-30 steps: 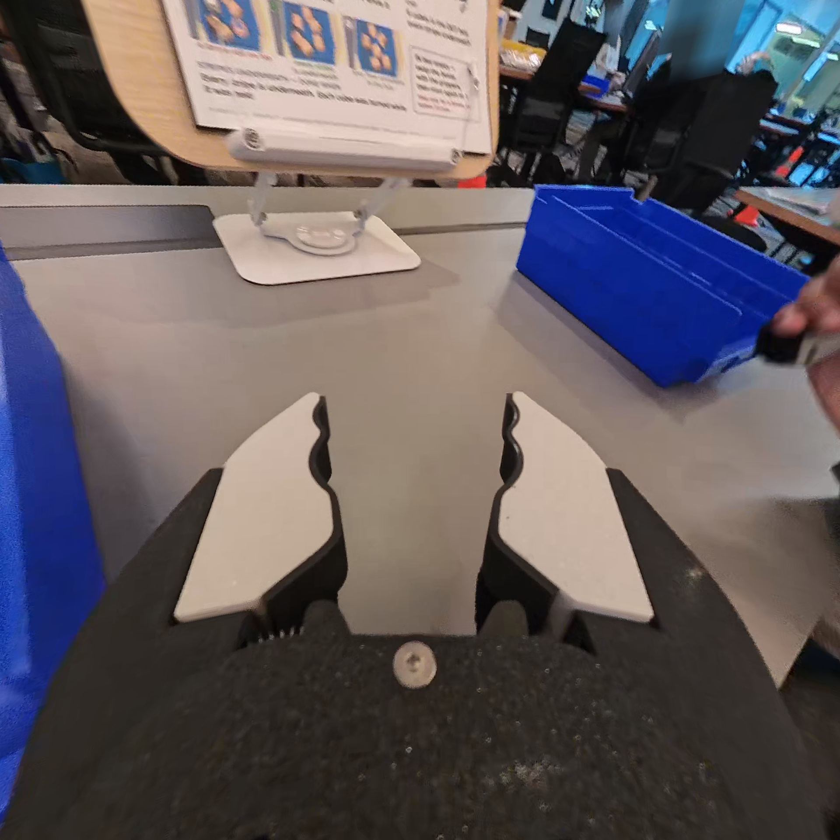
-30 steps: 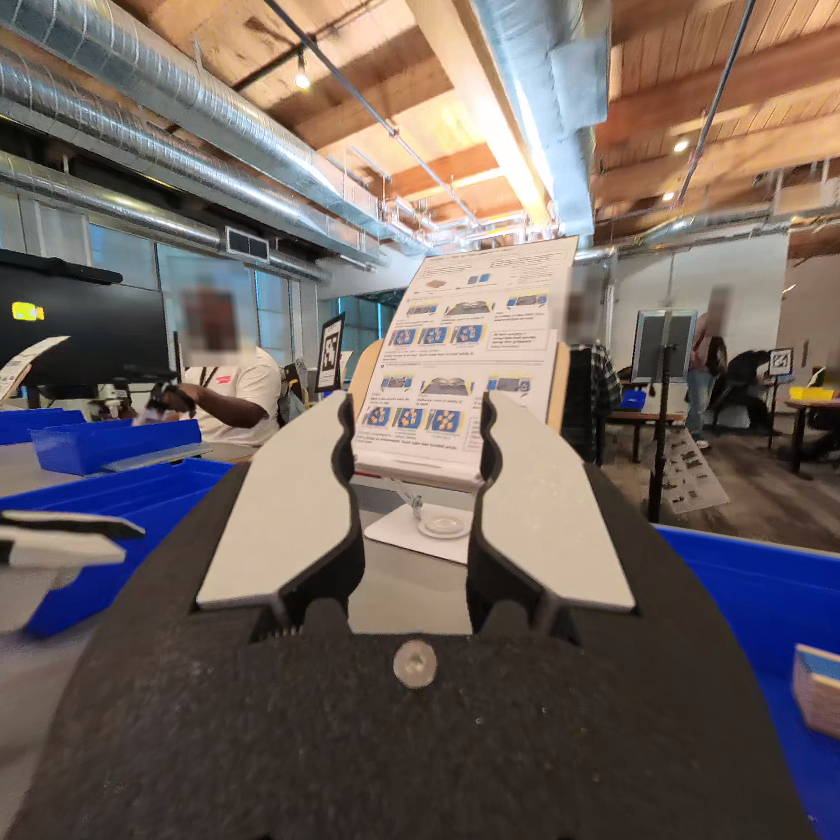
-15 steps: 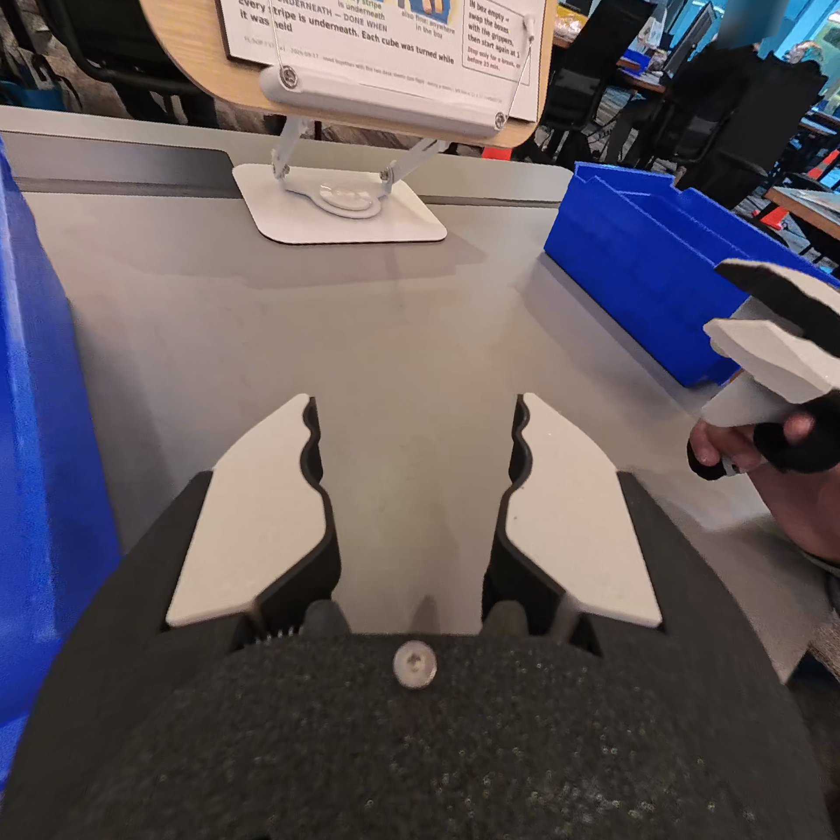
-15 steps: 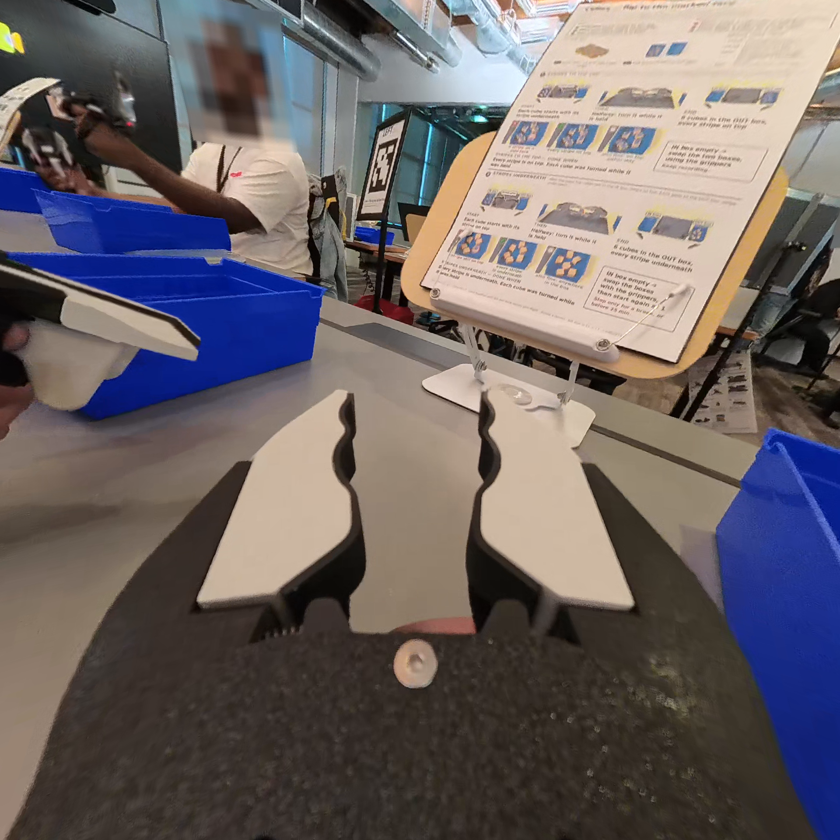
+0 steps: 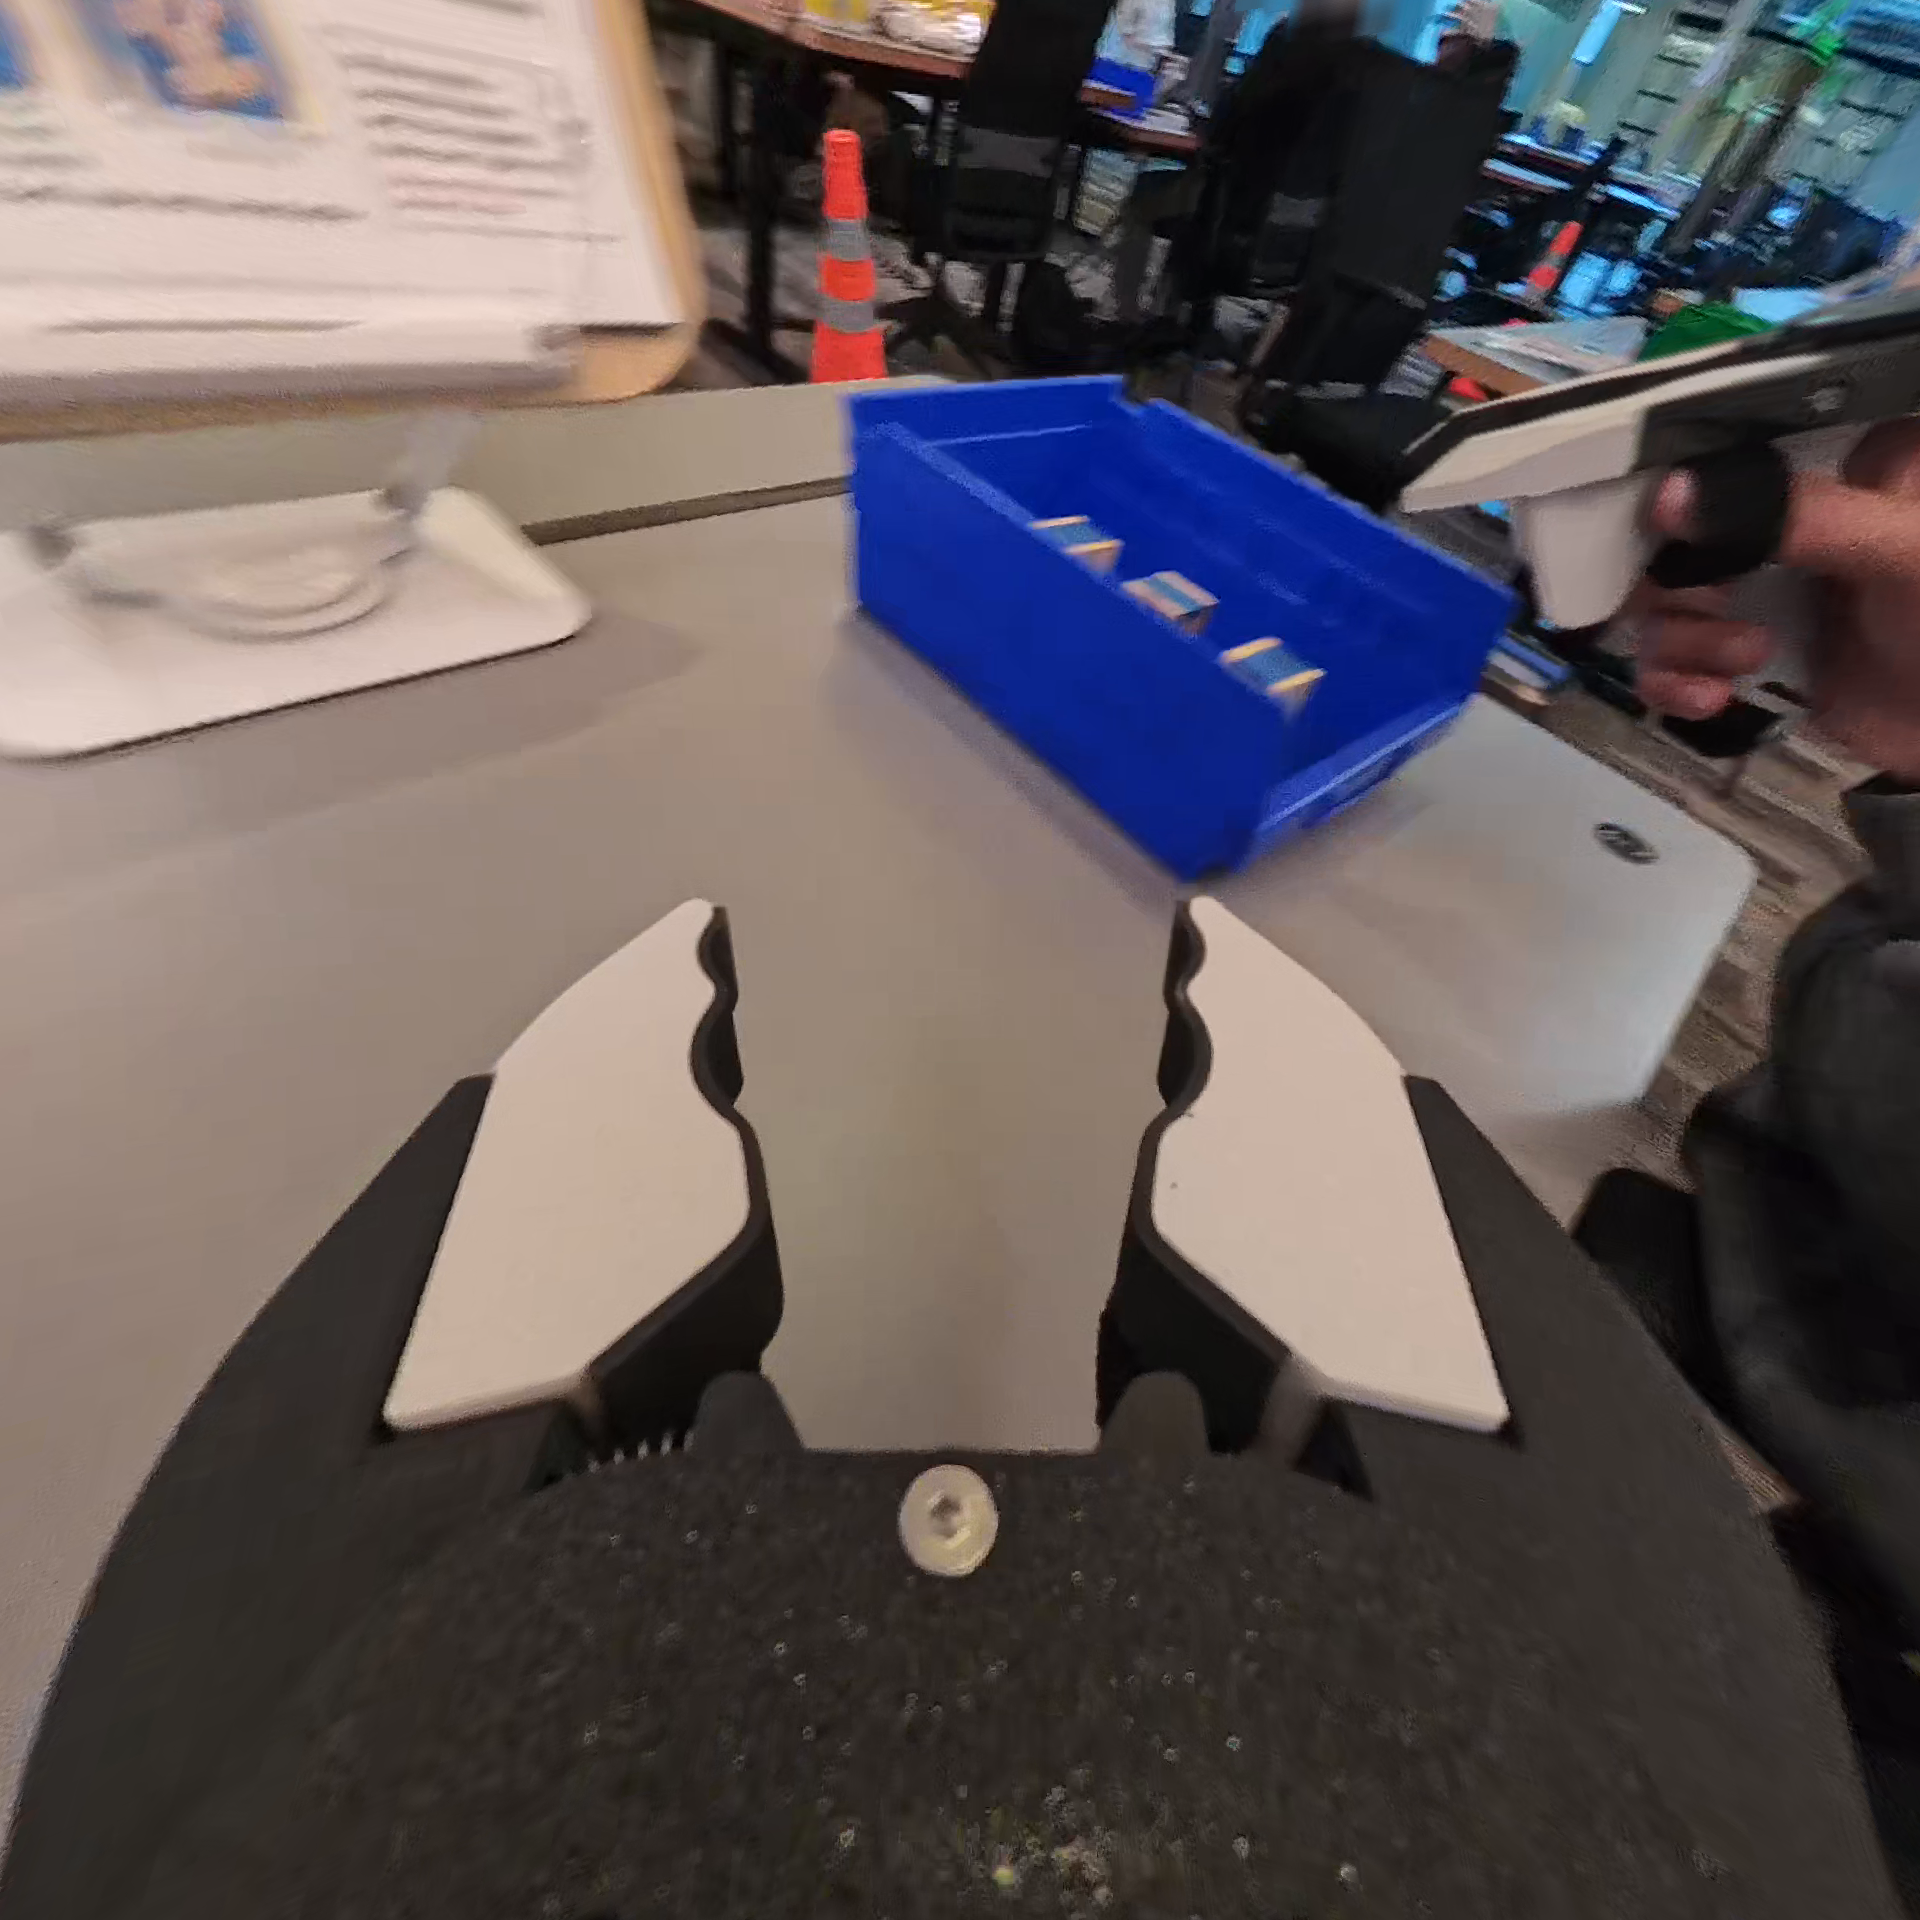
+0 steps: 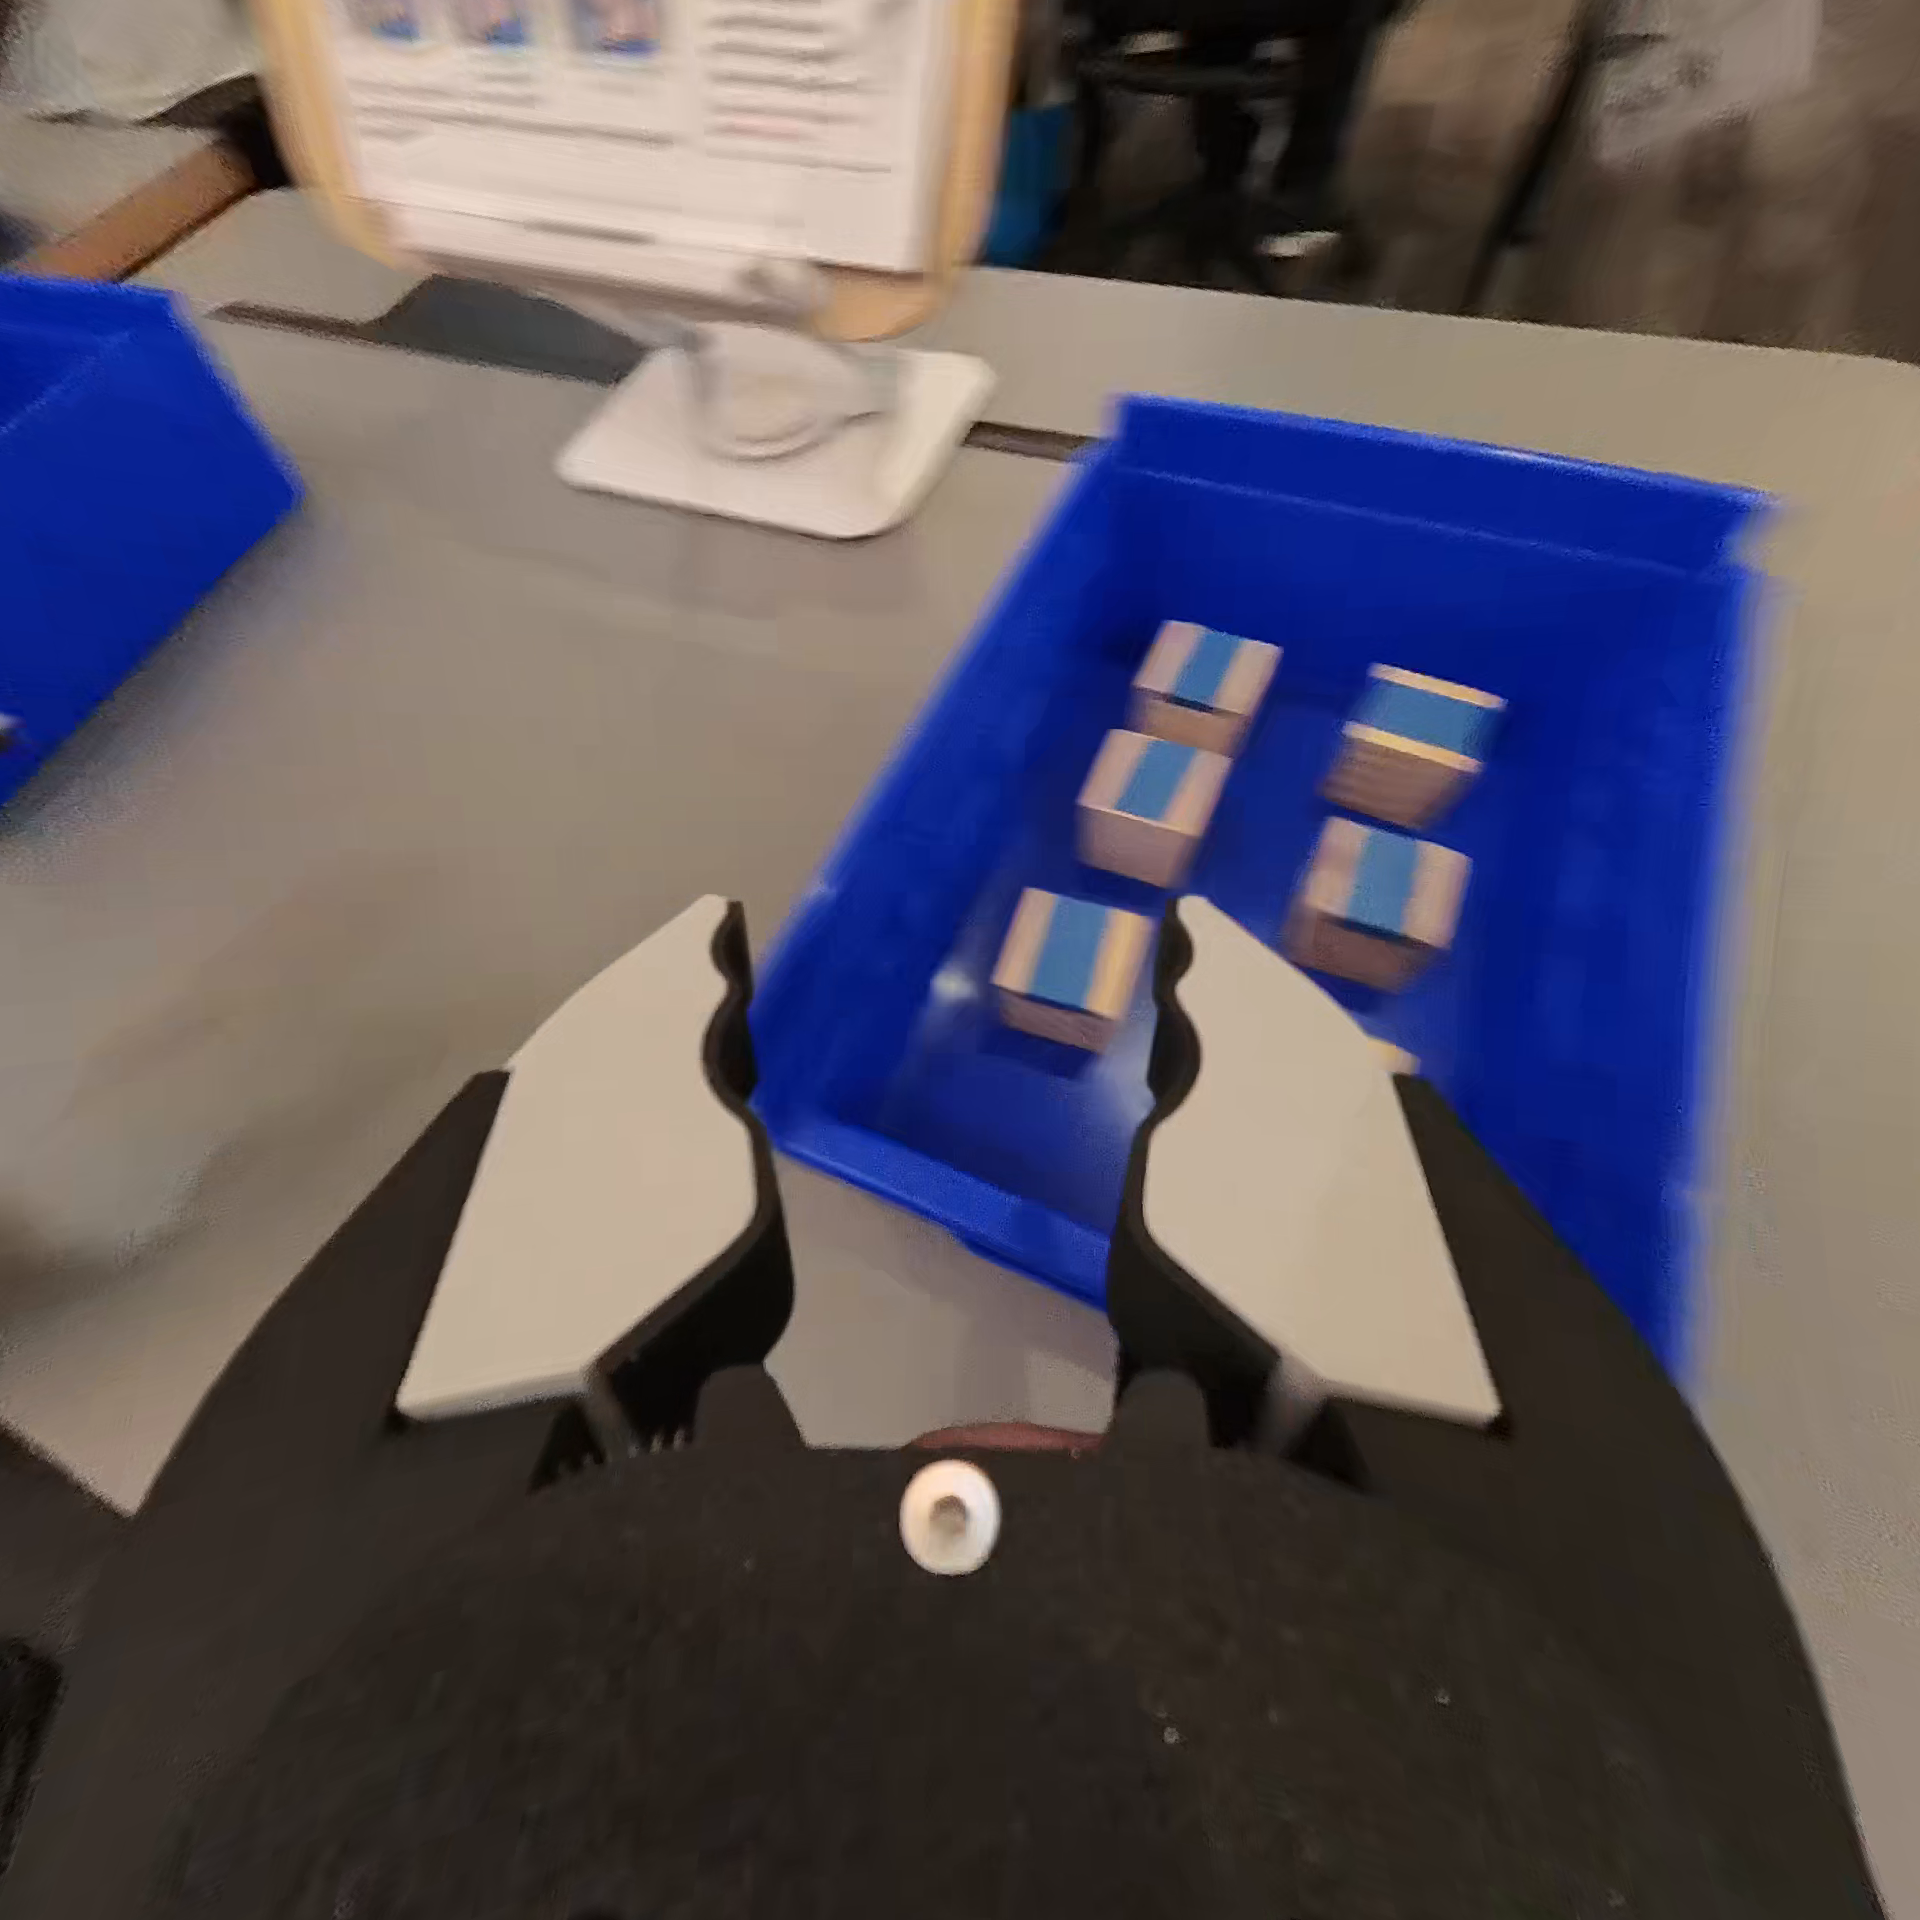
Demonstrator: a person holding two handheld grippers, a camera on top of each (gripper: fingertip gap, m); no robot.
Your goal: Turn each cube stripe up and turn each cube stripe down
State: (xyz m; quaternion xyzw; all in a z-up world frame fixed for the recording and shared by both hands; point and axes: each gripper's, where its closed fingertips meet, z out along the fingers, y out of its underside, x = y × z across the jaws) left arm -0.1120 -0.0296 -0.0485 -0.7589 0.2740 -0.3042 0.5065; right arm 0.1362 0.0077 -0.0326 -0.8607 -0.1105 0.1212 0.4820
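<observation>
Presumably lining up a first pick, the right gripper (image 6: 951,925) hangs over the near rim of the blue bin (image 6: 883,1174), jaws wide and empty; five striped cubes (image 6: 1151,805) sit inside, stripes up. Over bare table, the left gripper (image 5: 951,925) gapes empty.

Bare table (image 6: 499,790) between bins — open passage; blue bin (image 6: 894,852) walls ring cubes (image 6: 1070,966), top open.

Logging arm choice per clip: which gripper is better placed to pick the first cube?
Right. The right gripper hangs open over the bin, nearest cube just ahead. The left gripper is open over bare table, well short of the bin.
</observation>
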